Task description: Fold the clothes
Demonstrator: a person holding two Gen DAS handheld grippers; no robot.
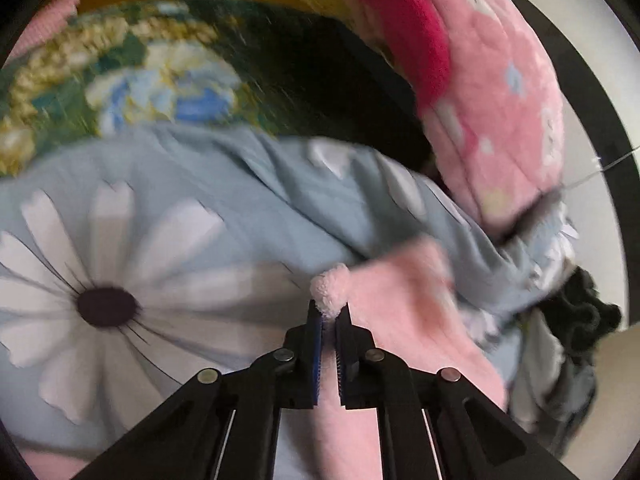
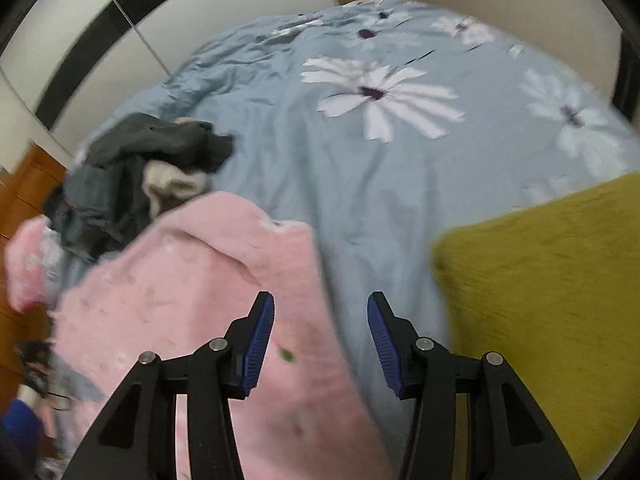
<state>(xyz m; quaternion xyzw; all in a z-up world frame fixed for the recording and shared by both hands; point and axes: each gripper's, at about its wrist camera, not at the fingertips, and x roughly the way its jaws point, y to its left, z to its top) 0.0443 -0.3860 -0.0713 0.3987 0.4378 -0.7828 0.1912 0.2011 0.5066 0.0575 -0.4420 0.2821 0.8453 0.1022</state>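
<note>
Left claw (image 1: 329,316) pinching pink fleece garment (image 1: 404,304) edge, lifting to spread. Right claw (image 2: 320,320) spread, empty over bed (image 2: 360,184); next grab fleece at 9 o'clock.

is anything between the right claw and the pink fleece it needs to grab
Nothing visible blocks it. The right claw is open, and the pink fleece garment lies directly under its left finger on the blue daisy bedspread. The mustard cushion sits off to the right, the dark clothes pile beyond. The left claw already pinches a fleece edge.
</note>
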